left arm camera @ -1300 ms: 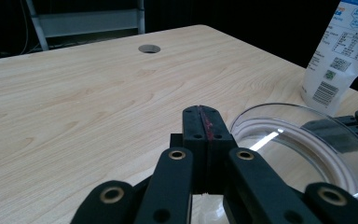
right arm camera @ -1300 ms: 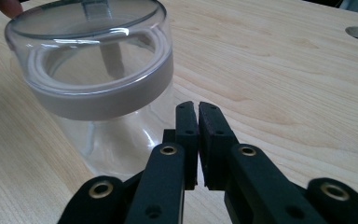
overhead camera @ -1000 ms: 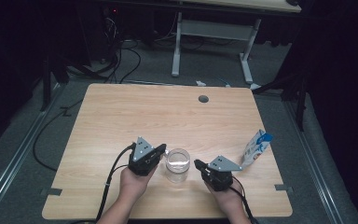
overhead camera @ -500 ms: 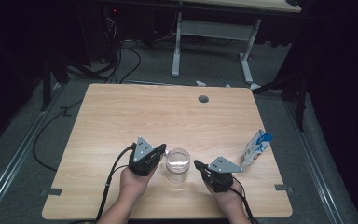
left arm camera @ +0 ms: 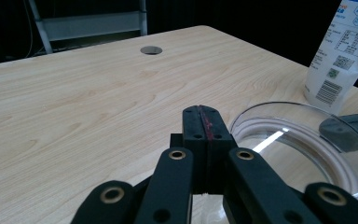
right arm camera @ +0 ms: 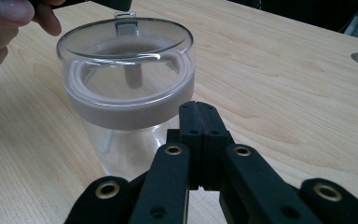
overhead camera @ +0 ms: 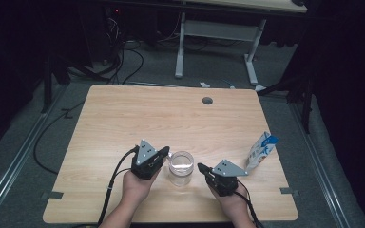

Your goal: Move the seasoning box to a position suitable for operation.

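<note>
On the pale wooden worktop (overhead camera: 123,118), both tongs, left (overhead camera: 165,153) and right (overhead camera: 201,167), sit pressed together at nine and three o'clock of the lidded glass jar (overhead camera: 181,167), so I judge nothing is started and next they must part to grip it.

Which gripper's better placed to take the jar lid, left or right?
Marginally left. The left gripper sits closest to the jar, tips by the lid rim; the right gripper stands slightly off. Both jaws are shut, so either must open.

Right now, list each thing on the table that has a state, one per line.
Jar: upright, clear lid on.
Pouch: standing upright near the table's right edge.
Left claw: shut, holding nothing, beside the jar.
Right claw: shut, holding nothing, beside the jar.
</note>
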A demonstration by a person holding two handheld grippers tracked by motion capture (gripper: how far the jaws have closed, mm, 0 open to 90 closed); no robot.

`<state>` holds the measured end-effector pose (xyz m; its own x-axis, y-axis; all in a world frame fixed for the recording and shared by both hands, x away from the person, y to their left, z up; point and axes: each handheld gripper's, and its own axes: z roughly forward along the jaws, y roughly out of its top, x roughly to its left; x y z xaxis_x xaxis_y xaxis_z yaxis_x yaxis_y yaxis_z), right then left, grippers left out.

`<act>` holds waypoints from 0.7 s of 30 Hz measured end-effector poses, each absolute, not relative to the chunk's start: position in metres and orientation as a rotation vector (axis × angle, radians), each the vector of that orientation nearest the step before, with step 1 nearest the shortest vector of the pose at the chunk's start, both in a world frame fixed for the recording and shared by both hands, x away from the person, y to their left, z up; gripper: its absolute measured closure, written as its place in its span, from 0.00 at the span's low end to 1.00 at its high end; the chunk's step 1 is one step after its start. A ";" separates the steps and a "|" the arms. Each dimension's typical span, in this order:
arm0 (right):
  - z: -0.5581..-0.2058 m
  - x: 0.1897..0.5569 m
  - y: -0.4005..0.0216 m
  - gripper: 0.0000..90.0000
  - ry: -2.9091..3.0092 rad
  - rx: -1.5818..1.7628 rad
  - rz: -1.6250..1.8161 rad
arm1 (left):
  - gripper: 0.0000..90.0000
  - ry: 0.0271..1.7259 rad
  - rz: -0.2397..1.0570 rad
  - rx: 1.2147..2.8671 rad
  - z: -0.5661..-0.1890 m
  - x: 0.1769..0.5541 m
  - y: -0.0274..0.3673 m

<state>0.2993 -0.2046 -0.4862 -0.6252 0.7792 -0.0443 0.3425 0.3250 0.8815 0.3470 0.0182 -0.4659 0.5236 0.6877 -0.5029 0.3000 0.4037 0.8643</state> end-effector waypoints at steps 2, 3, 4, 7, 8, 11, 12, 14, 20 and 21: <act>-0.486 0.299 -0.204 1.00 2.130 0.986 1.247 | 1.00 1.044 0.311 1.177 -0.466 0.347 0.018; -0.486 0.299 -0.204 1.00 2.130 0.985 1.249 | 1.00 1.044 0.312 1.177 -0.466 0.347 0.018; -0.486 0.299 -0.204 1.00 2.132 0.985 1.249 | 1.00 1.043 0.313 1.177 -0.466 0.347 0.018; -0.486 0.299 -0.204 1.00 2.132 0.986 1.250 | 1.00 1.043 0.313 1.176 -0.466 0.347 0.018; -0.486 0.299 -0.204 1.00 2.131 0.986 1.251 | 1.00 1.043 0.314 1.176 -0.466 0.347 0.018; -0.486 0.299 -0.204 1.00 2.131 0.987 1.252 | 1.00 1.043 0.314 1.176 -0.466 0.347 0.018; -0.486 0.299 -0.204 1.00 2.130 0.985 1.252 | 1.00 1.043 0.314 1.176 -0.466 0.347 0.018; -0.486 0.299 -0.204 1.00 2.130 0.988 1.255 | 1.00 1.042 0.315 1.174 -0.466 0.347 0.018; -0.486 0.299 -0.204 1.00 2.131 0.988 1.257 | 1.00 1.047 0.321 1.178 -0.468 0.347 0.018; -0.486 0.299 -0.204 1.00 2.131 0.985 1.257 | 1.00 1.050 0.321 1.177 -0.468 0.347 0.019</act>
